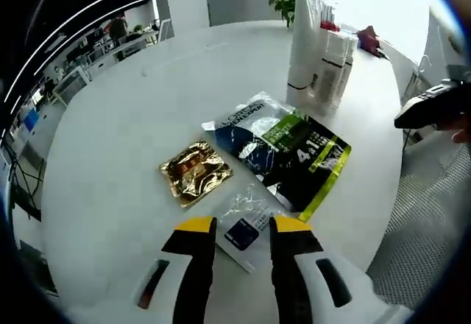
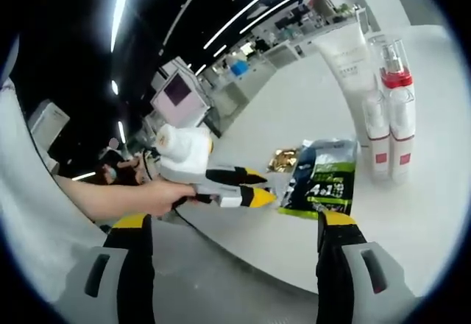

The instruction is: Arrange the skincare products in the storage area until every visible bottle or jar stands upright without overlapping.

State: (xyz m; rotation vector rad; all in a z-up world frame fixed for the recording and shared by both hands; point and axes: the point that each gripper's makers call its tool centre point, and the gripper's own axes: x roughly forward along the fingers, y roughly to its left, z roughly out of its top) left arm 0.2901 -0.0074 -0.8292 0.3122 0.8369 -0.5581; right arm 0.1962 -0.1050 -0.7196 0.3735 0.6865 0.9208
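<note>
A: What did the things sit on?

B: A round white counter (image 1: 110, 147) in an open office, with ceiling strip lights, desks and monitors behind it and a potted plant (image 1: 283, 4) past its far edge. Grey carpet ran along its right side.

A: Where were the skincare products?

B: At the far right of the counter. A tall white tube (image 1: 302, 40) stood upright, cap down, with two white spray bottles (image 2: 390, 110) just beside it; those had red collars and red label patches. A dark red thing lay behind them, too small to make out.

A: Any writing?

B: A dark pouch with lime-green panels (image 1: 294, 155) lay flat near the middle, with a large "4" on it; the smaller print was not readable. A crinkled gold sachet (image 1: 195, 171) lay just left of it, and a clear packet with a dark blue card (image 1: 246, 228) just below it.

A: The tools?

B: The left tool (image 1: 243, 224) was parted slightly, holding nothing, tips over the clear packet. The right tool (image 2: 235, 224) was wide open and empty, off the counter's near edge.

A: Room to move?

B: The counter's left half was bare white. In the right gripper view a hand (image 2: 158, 195) held the left tool over the near edge.
</note>
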